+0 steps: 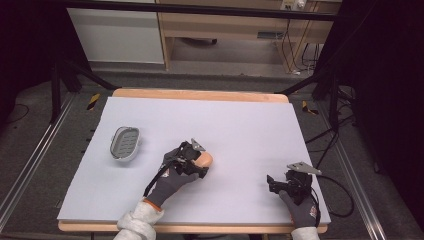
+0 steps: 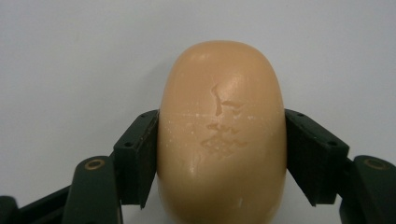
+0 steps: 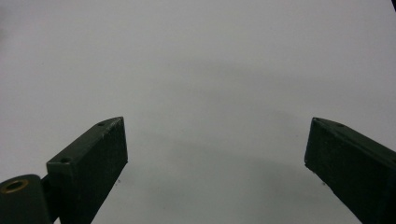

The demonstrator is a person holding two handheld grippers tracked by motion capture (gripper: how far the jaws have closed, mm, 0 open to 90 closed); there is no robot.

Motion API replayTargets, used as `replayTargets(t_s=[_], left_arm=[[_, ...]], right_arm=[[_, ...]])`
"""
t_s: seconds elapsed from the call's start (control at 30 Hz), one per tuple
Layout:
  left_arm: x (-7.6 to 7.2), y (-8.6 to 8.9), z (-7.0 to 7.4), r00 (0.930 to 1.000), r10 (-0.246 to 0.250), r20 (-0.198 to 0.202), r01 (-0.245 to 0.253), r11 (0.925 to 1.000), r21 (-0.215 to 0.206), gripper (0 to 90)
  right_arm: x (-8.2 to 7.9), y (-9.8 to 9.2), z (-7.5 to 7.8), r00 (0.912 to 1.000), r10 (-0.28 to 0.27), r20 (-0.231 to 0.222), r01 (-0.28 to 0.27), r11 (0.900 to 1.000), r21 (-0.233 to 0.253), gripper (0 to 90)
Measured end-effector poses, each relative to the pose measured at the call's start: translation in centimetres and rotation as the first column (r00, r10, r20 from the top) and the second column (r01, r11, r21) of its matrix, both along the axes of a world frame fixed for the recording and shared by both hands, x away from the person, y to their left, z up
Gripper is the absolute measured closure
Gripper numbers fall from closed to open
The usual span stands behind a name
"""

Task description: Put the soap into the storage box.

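High view: fixed above the near edge of the table [image 1: 250, 120], facing forward and down, far enough to take in the whole top. Left gripper view: very close behind the left tool [image 2: 222, 154], soap [image 2: 222, 135] at frame centre. Right gripper view: low over bare table top, shared with the high view's lower right.

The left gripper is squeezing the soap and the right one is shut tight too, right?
Not quite. The left hand-held gripper does squeeze the soap, but the right hand-held gripper is open, its jaws wide apart over the bare table, as the right gripper view shows.
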State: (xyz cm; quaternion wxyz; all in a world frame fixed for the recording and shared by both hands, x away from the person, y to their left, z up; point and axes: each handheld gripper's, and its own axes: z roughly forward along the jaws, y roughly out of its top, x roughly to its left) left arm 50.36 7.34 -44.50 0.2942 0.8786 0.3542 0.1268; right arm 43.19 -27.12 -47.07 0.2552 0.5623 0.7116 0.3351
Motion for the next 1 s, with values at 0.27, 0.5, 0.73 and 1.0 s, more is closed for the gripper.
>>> replayTargets(t_s=[0.27, 0.5, 0.73, 1.0], left_arm=[[-0.9, 1.8, 1.5, 0.9997, 0.015, 0.017, -0.015, 0.9992, -0.037, 31.6], [-1.7, 3.4, 2.1, 0.9991, 0.029, 0.030, -0.028, 0.9982, -0.053, 31.6], [-2.2, 5.1, 2.3, 0.9987, 0.041, 0.030, -0.039, 0.9981, -0.048, 31.6], [-2.8, 7.0, 2.1, 0.9975, 0.065, 0.028, -0.064, 0.9967, -0.050, 31.7]], right_arm=[[0.0, 0.0, 0.0, 1.0000, -0.002, 0.001, 0.002, 1.000, 0.004, 6.1], [0.0, 0.0, 0.0, 1.0000, -0.002, 0.002, 0.002, 1.000, 0.001, 6.1], [0.0, 0.0, 0.0, 1.0000, -0.002, -0.004, 0.002, 1.000, 0.002, 6.1], [0.0, 0.0, -0.1, 1.0000, -0.002, -0.003, 0.002, 1.000, -0.003, 6.1]])
